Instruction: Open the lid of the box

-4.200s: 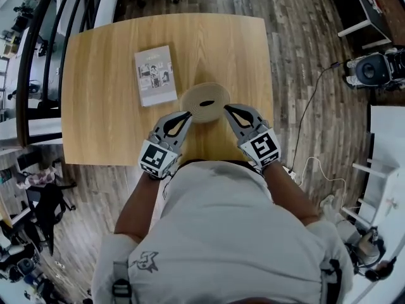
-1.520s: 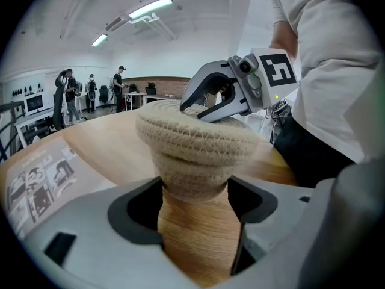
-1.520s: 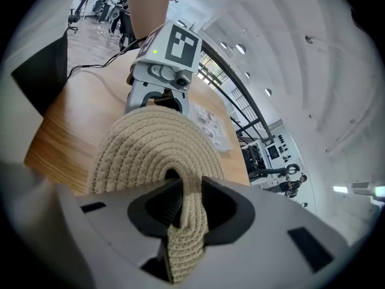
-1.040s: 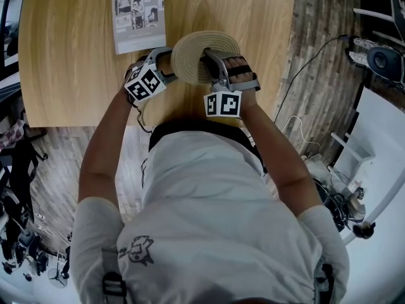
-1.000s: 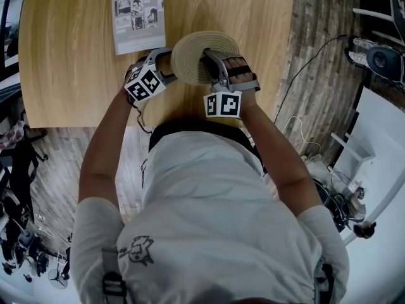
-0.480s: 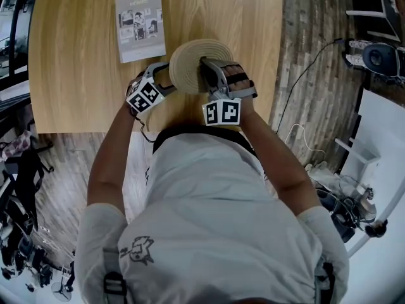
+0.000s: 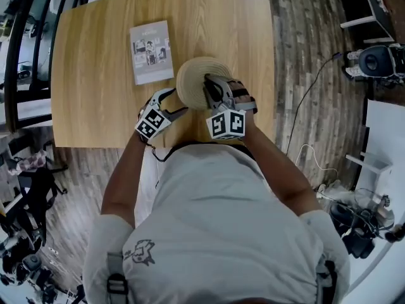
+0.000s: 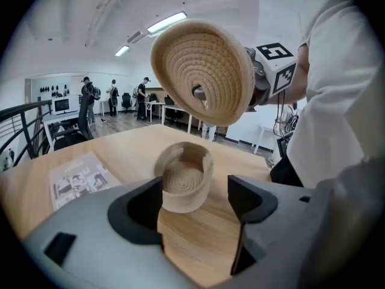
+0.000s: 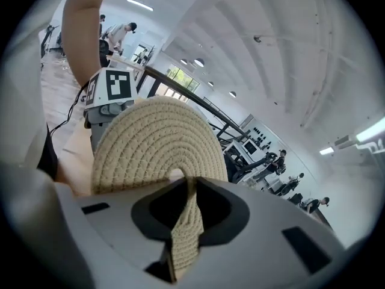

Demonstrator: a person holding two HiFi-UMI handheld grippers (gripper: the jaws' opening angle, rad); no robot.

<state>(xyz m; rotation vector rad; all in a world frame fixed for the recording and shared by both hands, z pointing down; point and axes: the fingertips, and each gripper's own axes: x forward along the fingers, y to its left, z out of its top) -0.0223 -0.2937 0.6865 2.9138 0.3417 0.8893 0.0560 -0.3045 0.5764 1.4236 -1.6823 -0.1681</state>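
You have lifted the lid (image 8: 201, 71) off the box (image 8: 183, 178) since a second ago; your right gripper (image 9: 187, 191) clenches its edge between the jaws. Your left gripper (image 8: 195, 200) is released, the box standing just ahead of its jaws.

On the table (image 7: 95, 75), the box (image 8: 183, 182) stands near the person's edge, just ahead of the spread jaws of the left gripper (image 7: 174, 102), which do not press on it. The lid (image 7: 196, 78) hangs tilted above the box, clamped edge-on between the jaws of the right gripper (image 7: 209, 88), up and to the box's right. A booklet (image 7: 151, 52) lies flat on the table, left of the box and farther from the person.
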